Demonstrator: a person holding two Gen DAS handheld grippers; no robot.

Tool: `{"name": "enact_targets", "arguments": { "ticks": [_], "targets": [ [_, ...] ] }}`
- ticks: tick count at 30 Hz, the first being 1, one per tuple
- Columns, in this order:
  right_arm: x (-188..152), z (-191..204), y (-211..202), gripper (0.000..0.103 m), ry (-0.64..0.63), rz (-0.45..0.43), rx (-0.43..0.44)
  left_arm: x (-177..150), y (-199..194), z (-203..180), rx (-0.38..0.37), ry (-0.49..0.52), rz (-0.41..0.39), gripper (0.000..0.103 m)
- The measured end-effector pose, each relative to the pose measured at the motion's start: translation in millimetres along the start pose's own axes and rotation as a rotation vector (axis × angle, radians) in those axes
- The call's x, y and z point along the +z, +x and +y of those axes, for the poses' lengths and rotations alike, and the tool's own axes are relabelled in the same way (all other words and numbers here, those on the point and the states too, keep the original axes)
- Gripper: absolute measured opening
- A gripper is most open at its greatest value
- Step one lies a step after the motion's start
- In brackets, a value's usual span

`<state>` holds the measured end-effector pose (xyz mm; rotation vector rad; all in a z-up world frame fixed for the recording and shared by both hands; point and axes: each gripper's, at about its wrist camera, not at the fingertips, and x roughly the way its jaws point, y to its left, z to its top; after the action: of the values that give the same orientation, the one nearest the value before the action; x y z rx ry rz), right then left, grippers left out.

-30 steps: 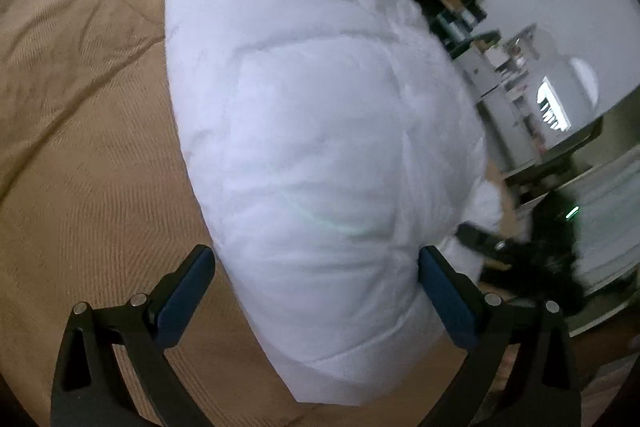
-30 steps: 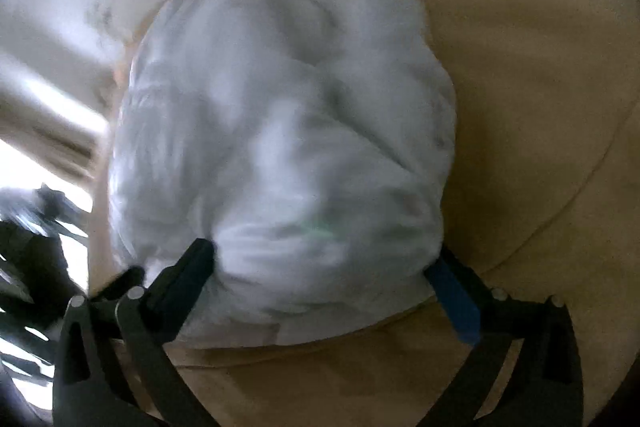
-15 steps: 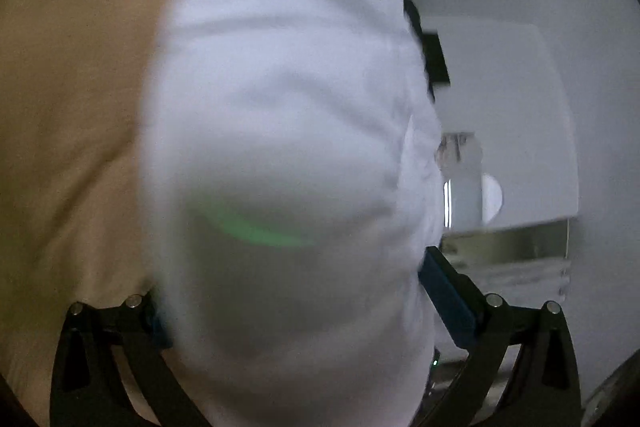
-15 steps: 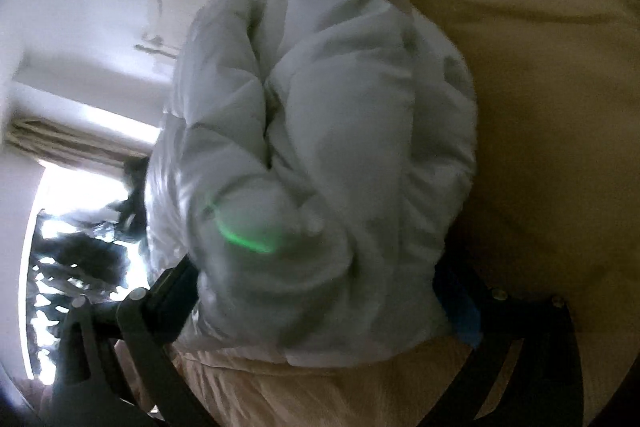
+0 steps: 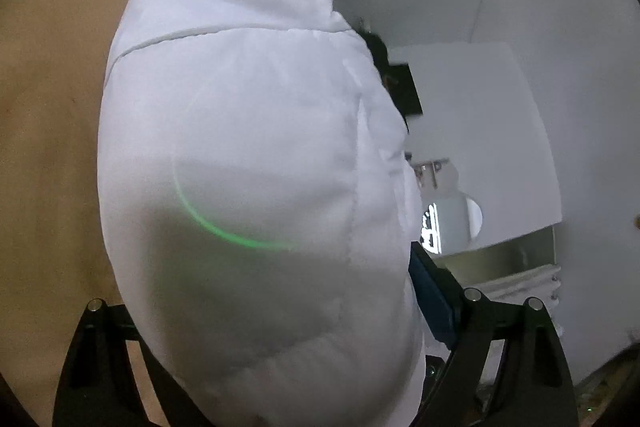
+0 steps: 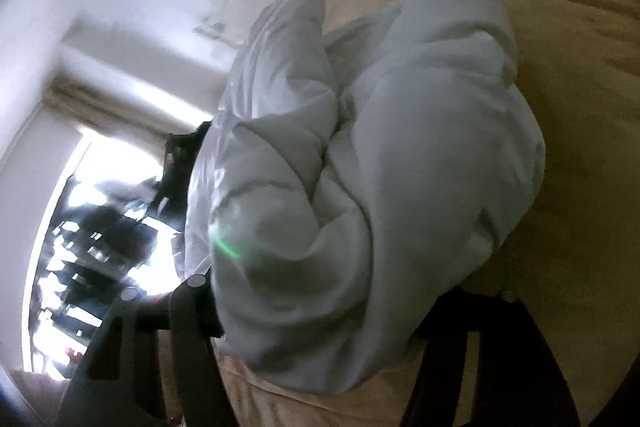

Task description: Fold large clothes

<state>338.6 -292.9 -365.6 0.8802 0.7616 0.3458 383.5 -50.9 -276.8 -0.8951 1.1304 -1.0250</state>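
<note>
A bulky white puffy garment [image 5: 248,155], folded into a thick bundle, fills both views. In the left wrist view it bulges between the fingers of my left gripper [image 5: 272,311], whose blue right pad [image 5: 432,303] presses its side; the left pad is hidden behind the fabric. In the right wrist view the same white bundle [image 6: 380,163] sits wedged between the fingers of my right gripper [image 6: 320,311], both pads hidden under its folds. The bundle is raised, with the tan bed cover [image 6: 560,27] behind it.
The tan bed cover [image 5: 48,107] lies at the left in the left wrist view. White walls [image 5: 500,7] and a doorway are at the right there. A bright window [image 6: 92,227] and dark clutter are at the left in the right wrist view.
Both grippers have lifted the white bundle off the bed and tilted it up. The room walls and window have come into view behind it.
</note>
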Motion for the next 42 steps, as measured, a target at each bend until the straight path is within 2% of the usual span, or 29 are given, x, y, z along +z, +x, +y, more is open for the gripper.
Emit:
{"name": "enact_targets", "arguments": {
  "ticks": [3, 6, 7, 8, 9, 10, 16, 19, 20, 21, 23, 26, 28, 30, 32, 34, 37, 39, 42],
  "targets": [
    [-10, 16, 31, 0.064, -0.013, 0.068, 0.063, 3, -41, 3, 0.067, 0.006, -0.041, 0.09],
    [-28, -5, 81, 0.066, 0.051, 0.178, 0.048, -3, -58, 42, 0.243, -0.053, -0.062, 0.092],
    [-35, -21, 96, 0.075, 0.094, 0.214, 0.032, -5, -55, 59, 0.286, -0.09, -0.056, 0.092],
    [-39, -37, 112, 0.08, 0.134, 0.217, 0.066, -11, -51, 82, 0.291, -0.15, -0.05, 0.094],
    [-38, -40, 116, 0.081, 0.13, 0.2, 0.083, -18, -51, 96, 0.232, -0.202, -0.071, 0.093],
    [-37, -39, 114, 0.081, 0.123, 0.198, 0.083, -22, -54, 96, 0.213, -0.213, -0.098, 0.093],
    [-38, -39, 110, 0.081, 0.147, 0.217, 0.095, -45, -68, 63, 0.284, -0.209, -0.179, 0.093],
    [-38, -38, 112, 0.081, 0.148, 0.221, 0.097, -74, -105, 53, 0.27, -0.263, -0.288, 0.093],
    [-40, -37, 119, 0.081, 0.147, 0.221, 0.098, -87, -118, 48, 0.298, -0.293, -0.331, 0.093],
    [-41, -36, 121, 0.081, 0.148, 0.221, 0.097, -100, -129, 40, 0.362, -0.311, -0.374, 0.093],
    [-30, -36, 129, 0.081, 0.15, 0.223, 0.096, -127, -143, 12, 0.538, -0.289, -0.457, 0.093],
    [-27, -40, 126, 0.081, 0.156, 0.229, 0.086, -165, -152, -39, 0.83, -0.149, -0.524, 0.093],
    [-25, -39, 125, 0.081, 0.157, 0.244, 0.077, -169, -160, -48, 0.948, -0.078, -0.487, 0.093],
    [-23, -38, 123, 0.081, 0.164, 0.262, 0.07, -171, -126, -47, 1.022, -0.02, -0.419, 0.093],
    [-21, -36, 115, 0.081, 0.171, 0.273, 0.046, -173, -100, -25, 1.103, 0.03, -0.362, 0.094],
    [-19, -36, 101, 0.081, 0.177, 0.279, 0.014, -175, -92, -24, 1.13, 0.034, -0.383, 0.096],
    [-12, -30, 78, 0.082, 0.154, 0.283, -0.034, -167, -96, -10, 1.089, -0.037, -0.376, 0.1],
    [2, -12, 57, 0.082, 0.072, 0.276, -0.107, -167, -98, -9, 1.089, -0.045, -0.378, 0.1],
    [28, 28, 36, 0.08, -0.086, 0.214, -0.184, -166, -94, -11, 1.118, -0.024, -0.385, 0.1]
  ]
}}
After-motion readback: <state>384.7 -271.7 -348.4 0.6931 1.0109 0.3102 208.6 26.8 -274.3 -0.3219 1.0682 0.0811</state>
